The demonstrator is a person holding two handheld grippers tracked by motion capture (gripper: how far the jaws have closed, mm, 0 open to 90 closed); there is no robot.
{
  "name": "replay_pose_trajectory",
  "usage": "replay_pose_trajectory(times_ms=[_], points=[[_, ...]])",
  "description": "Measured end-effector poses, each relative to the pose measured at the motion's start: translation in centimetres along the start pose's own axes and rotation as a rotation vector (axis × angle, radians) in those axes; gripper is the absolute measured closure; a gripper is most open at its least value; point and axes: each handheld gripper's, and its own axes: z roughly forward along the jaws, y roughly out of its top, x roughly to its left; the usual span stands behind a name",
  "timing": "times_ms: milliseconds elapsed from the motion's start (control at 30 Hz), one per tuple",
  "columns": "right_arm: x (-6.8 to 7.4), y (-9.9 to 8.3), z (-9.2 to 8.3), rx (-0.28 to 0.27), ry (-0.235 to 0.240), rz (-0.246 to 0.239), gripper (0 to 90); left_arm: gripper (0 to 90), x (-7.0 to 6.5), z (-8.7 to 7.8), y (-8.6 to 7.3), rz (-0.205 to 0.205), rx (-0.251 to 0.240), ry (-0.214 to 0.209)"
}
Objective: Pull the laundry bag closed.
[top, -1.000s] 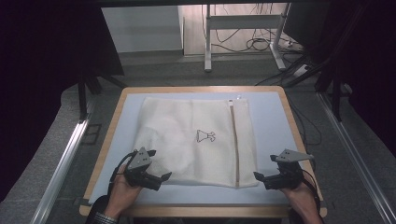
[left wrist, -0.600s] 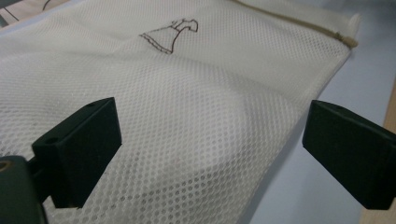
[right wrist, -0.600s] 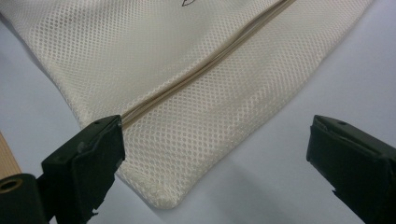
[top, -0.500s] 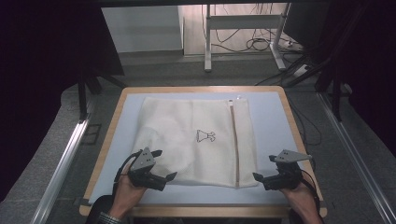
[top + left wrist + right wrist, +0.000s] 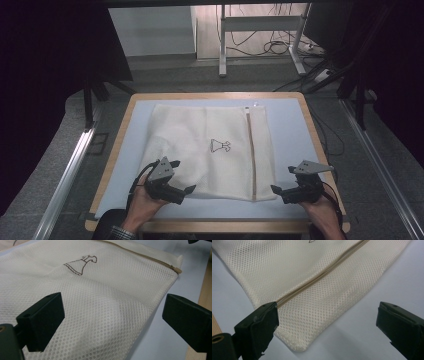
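Cream mesh bag (image 5: 212, 150) is lying near the surface's front edge; left gripper (image 5: 176, 190) and right gripper (image 5: 280, 192), jaws open, are flanking its front corners; the gripper views are revealing its weave.

Your left hand (image 5: 142, 200) comes in from the bottom edge, wrist angled inward, holding the left gripper (image 5: 186, 193) low with its jaws spread wide and pointing toward the right. Your right hand (image 5: 320, 210) sits at the opposite near corner, and the right gripper (image 5: 276, 191) points leftward, jaws likewise wide apart. Both grippers stay well apart from each other.
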Motion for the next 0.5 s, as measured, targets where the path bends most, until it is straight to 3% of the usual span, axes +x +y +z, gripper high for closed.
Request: replay_pose_trajectory(times_ms=[500], points=[[0.0, 0.0, 0.1, 0.0, 0.019, 0.006, 4.6, 15.3, -0.6, 1.4, 0.8, 0.015, -0.015, -0.036]])
